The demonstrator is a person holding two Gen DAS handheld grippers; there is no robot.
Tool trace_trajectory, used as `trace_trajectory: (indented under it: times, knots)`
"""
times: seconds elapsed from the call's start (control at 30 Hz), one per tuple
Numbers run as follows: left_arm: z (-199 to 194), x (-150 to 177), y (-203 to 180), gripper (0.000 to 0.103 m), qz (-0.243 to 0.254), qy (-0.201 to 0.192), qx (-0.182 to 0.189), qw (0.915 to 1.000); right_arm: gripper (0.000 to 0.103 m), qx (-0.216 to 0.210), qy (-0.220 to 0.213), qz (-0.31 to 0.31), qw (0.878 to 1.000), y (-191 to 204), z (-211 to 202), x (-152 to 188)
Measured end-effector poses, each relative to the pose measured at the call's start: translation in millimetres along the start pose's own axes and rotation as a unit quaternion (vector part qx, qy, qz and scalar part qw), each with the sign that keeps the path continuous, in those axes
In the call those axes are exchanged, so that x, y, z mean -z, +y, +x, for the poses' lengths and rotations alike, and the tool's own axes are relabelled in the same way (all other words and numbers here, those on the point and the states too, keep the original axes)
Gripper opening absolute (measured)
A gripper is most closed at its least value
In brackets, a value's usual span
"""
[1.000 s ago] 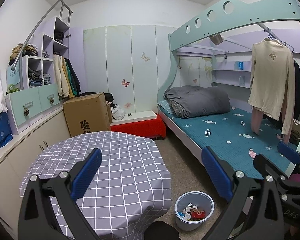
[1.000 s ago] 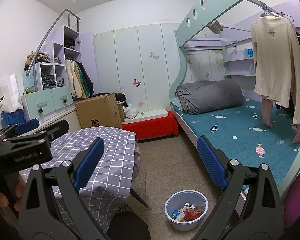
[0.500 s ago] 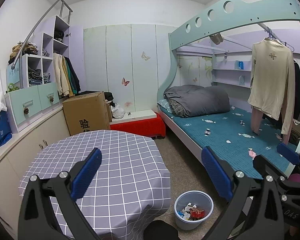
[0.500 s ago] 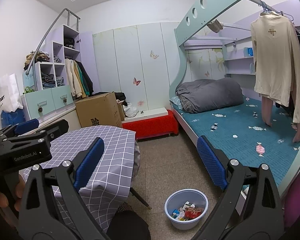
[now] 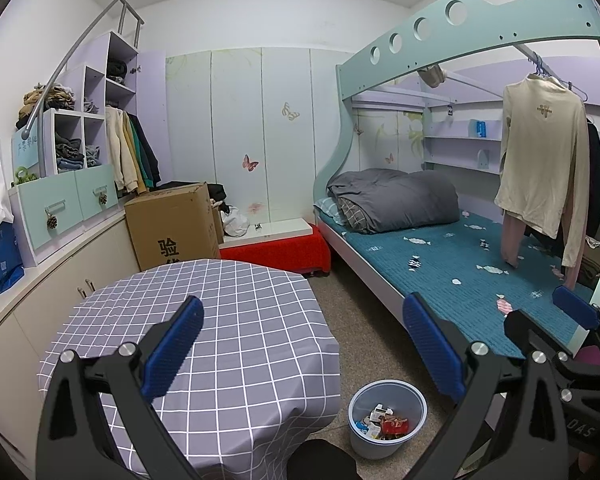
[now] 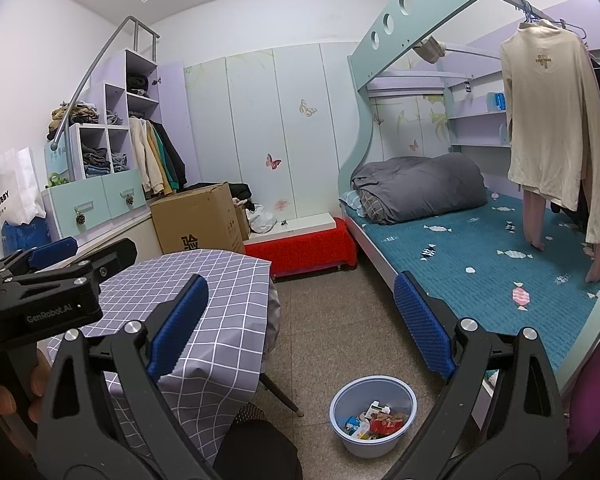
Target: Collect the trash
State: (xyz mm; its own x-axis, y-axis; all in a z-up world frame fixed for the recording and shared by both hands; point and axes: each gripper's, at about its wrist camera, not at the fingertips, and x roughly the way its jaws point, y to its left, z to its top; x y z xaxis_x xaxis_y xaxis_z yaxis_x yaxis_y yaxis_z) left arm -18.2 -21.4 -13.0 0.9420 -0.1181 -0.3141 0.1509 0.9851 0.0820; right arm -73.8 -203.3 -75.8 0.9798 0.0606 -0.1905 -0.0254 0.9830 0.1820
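Wrappers (image 5: 384, 424) are gathered in the bin (image 5: 396, 390), set on the floor below and between both claws. The left claw (image 5: 300, 344) and right claw (image 6: 300, 320) are held wide apart, empty; the desk (image 5: 236, 320) beneath appears cleared.

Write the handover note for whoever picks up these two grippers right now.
Left gripper: open, holding nothing, raised above the checked tablecloth.
Right gripper: open, holding nothing, over the floor between table and bed.
Bin: on the floor beside the table, between it and the bed, with wrappers and small cartons already inside.
Done: some trash is in the bin; no trash shows on the visible tabletop.
Left: no loose trash shows in either view. The pale candy shapes on the bed look like printed pattern, but check them, then scan the floor and the rest of the room.
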Motion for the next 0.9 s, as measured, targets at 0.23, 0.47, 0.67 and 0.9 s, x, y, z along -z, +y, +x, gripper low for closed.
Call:
trace_trajectory:
  times: [0.23,0.47,0.67,0.9]
  knots:
    - [0.7,1.1,-0.5,0.098,0.001,0.001,0.001,1.0,0.092,0.0,0.001,0.0,1.0,0.3,0.6,0.4]
    - [0.4,2.9,-0.5,0.098,0.001,0.001,0.002,1.0,0.092,0.001,0.001,0.0,1.0,1.5,0.1,0.5]
    - [0.6,2.2,-0.6,0.098,0.002,0.001,0.001,1.0,0.092,0.0,0.001,0.0,1.0,2.3,-0.2,0.5]
    - [1.2,3.8,0.3,0.098,0.005,0.0,0.002,1.0,0.092,0.0,0.004,0.0,1.0,2.4,-0.2,1.5]
